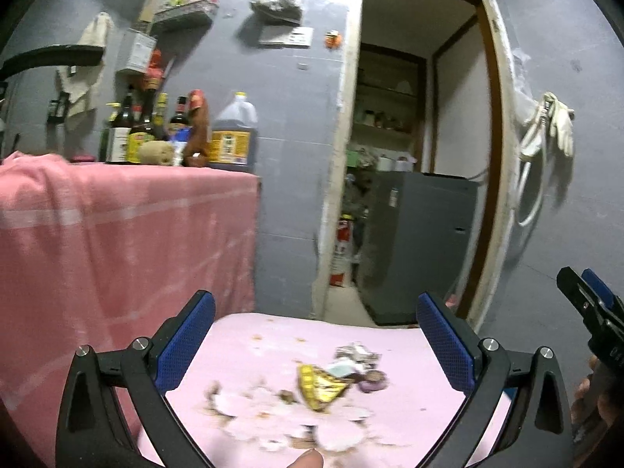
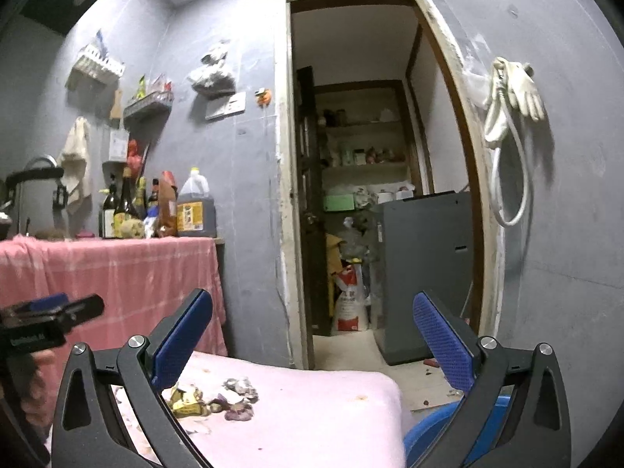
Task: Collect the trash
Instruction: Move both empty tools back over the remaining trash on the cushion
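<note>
A small heap of trash lies on a low surface under a pink cloth (image 1: pixel 249 339): a yellow wrapper (image 1: pixel 318 384), crumpled foil (image 1: pixel 357 353) and purple peel bits (image 1: pixel 372 382). My left gripper (image 1: pixel 316 335) is open and empty, hovering just above and before the heap, which shows between its fingers. My right gripper (image 2: pixel 312 335) is open and empty, to the right of the heap; the yellow wrapper (image 2: pixel 187 403) and foil (image 2: pixel 240 386) lie near its left finger. The right gripper also shows at the right edge of the left wrist view (image 1: pixel 592 304).
A taller table with a pink cloth (image 1: pixel 117 210) stands at left, holding bottles (image 1: pixel 148 132) and a big jug (image 1: pixel 232 132). An open doorway (image 2: pixel 358 195) leads to a storeroom with a grey cabinet (image 2: pixel 425 269). A blue bin rim (image 2: pixel 429 425) sits low right. Gloves (image 2: pixel 514 93) hang on the wall.
</note>
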`<control>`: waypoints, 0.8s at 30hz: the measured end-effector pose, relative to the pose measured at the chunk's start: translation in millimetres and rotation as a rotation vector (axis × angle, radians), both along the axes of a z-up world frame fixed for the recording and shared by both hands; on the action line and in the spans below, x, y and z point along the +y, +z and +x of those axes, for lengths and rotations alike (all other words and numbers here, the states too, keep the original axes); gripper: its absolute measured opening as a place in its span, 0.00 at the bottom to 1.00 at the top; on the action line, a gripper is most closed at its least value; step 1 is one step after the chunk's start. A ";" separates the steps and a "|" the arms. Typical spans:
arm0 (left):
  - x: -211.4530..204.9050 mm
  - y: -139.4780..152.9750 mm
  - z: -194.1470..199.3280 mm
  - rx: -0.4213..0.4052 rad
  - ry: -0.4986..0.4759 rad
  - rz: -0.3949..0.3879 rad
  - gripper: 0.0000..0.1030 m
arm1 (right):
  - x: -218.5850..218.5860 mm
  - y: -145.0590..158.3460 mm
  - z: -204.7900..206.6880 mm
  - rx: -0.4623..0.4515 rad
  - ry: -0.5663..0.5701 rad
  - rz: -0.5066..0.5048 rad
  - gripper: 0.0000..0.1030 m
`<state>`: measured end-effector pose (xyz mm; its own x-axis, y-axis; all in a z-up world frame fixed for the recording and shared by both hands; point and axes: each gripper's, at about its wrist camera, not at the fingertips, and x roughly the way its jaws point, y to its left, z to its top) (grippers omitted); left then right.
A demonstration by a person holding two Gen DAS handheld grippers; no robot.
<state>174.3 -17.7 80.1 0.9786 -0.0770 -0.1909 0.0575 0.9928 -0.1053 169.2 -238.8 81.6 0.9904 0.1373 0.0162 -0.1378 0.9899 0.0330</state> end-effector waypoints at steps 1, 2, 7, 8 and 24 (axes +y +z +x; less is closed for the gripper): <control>6.5 -1.9 -0.5 0.000 0.010 -0.001 0.98 | 5.2 -1.3 0.9 0.000 0.005 -0.006 1.00; 12.1 -3.7 -1.1 0.001 0.014 -0.001 0.98 | 11.9 -3.0 1.8 0.001 0.012 -0.015 1.00; 29.9 -18.4 -6.3 0.003 0.055 0.015 0.98 | 37.1 -12.5 9.2 0.005 0.060 -0.040 1.00; 31.9 -22.0 -5.8 0.006 0.062 0.022 0.98 | 40.4 -15.0 11.4 0.009 0.069 -0.044 1.00; 44.3 -82.8 56.0 0.268 0.015 0.074 0.98 | 55.3 -58.9 85.4 0.256 0.197 -0.085 1.00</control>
<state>230.3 26.6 -2.7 0.8936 -0.0390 -0.4472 0.0225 0.9989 -0.0421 254.6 -183.5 22.7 0.9150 0.3172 -0.2494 -0.3251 0.9456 0.0101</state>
